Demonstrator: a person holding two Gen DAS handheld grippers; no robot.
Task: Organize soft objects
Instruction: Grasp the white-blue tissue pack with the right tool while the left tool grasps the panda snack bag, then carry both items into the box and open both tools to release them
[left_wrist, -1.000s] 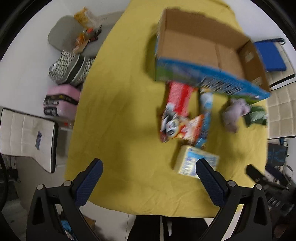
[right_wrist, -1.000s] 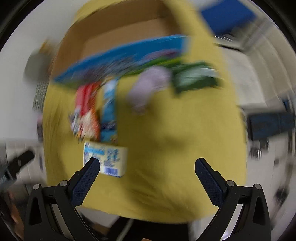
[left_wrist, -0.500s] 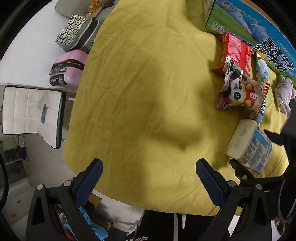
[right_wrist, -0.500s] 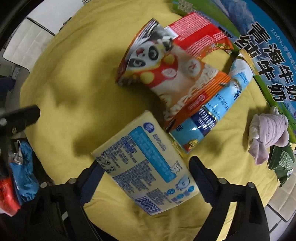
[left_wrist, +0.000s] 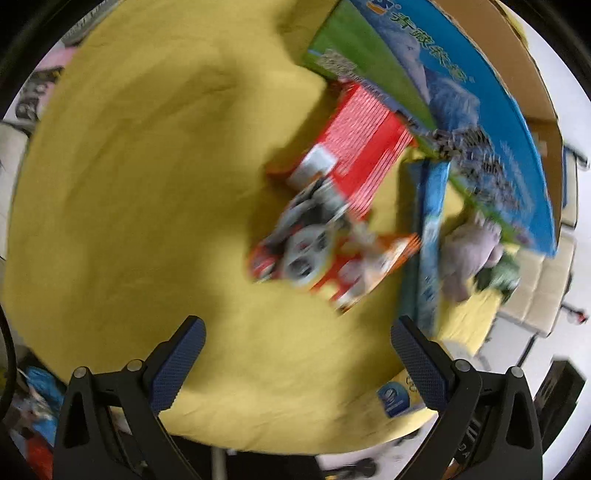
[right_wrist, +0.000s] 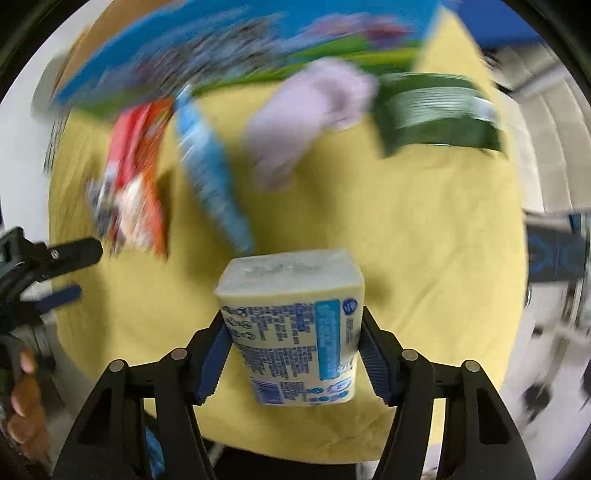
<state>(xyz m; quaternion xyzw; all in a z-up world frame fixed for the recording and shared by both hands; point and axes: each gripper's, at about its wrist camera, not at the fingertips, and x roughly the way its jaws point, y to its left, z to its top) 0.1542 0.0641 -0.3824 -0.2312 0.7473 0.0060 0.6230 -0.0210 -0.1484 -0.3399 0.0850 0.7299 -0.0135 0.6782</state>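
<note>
Tissues (right_wrist: 295, 332) sit squeezed between the right gripper (right_wrist: 293, 360) fingers, lifted off the cloth (right_wrist: 424, 240), so the pick-up step looks done and next they likely go into the box (right_wrist: 221, 48) ahead, while the left gripper (left_wrist: 295, 365) hangs wide open, holding nothing.

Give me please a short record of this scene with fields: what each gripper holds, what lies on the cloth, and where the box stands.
right gripper: shut on the pale yellow soft tissue pack
left gripper: open, holds nothing
surface: yellow cloth
loose items: red and orange panda snack bag, long blue packet, lilac soft toy, dark green bag
container: blue and green cardboard box, at the far edge behind the items
image quality: blurred
</note>
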